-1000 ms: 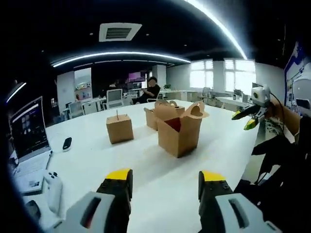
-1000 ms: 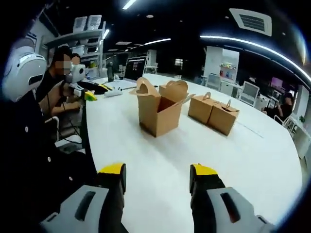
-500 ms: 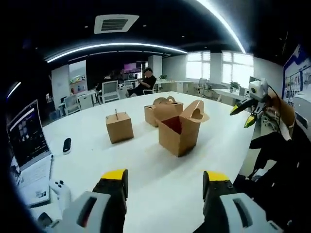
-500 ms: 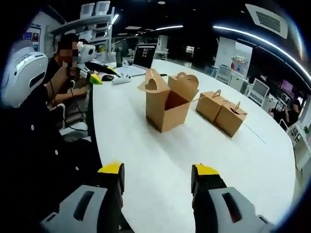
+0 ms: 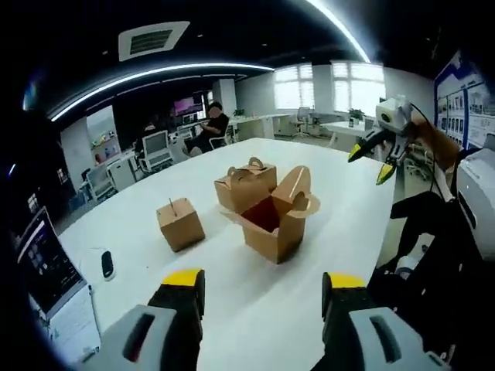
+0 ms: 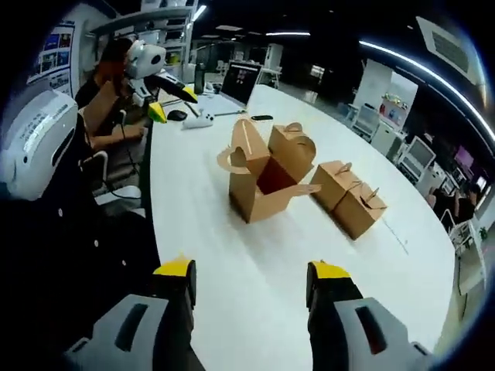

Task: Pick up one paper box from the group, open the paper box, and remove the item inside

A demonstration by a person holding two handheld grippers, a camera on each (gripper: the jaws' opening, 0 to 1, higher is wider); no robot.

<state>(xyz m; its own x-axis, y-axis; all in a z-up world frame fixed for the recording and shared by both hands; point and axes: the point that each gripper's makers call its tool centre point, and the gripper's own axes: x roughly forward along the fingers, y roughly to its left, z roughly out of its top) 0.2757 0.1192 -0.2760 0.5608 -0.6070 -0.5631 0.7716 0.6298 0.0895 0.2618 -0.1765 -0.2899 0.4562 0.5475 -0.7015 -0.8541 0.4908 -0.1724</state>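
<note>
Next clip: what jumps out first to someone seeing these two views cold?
The open paper box in the middle of the white table, flaps spread and a red inside showing, draws the eye first. Closed boxes sit near it: one apart to its left in the left gripper view, another close behind. Both the left gripper and the right gripper hang open and empty above the table, short of the boxes.

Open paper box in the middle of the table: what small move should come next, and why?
Probably bring the right gripper down toward the open paper box. Its flaps are spread, a red interior shows, and both the right and left gripper stand open, holding nothing, short of the box on the white table.
</note>
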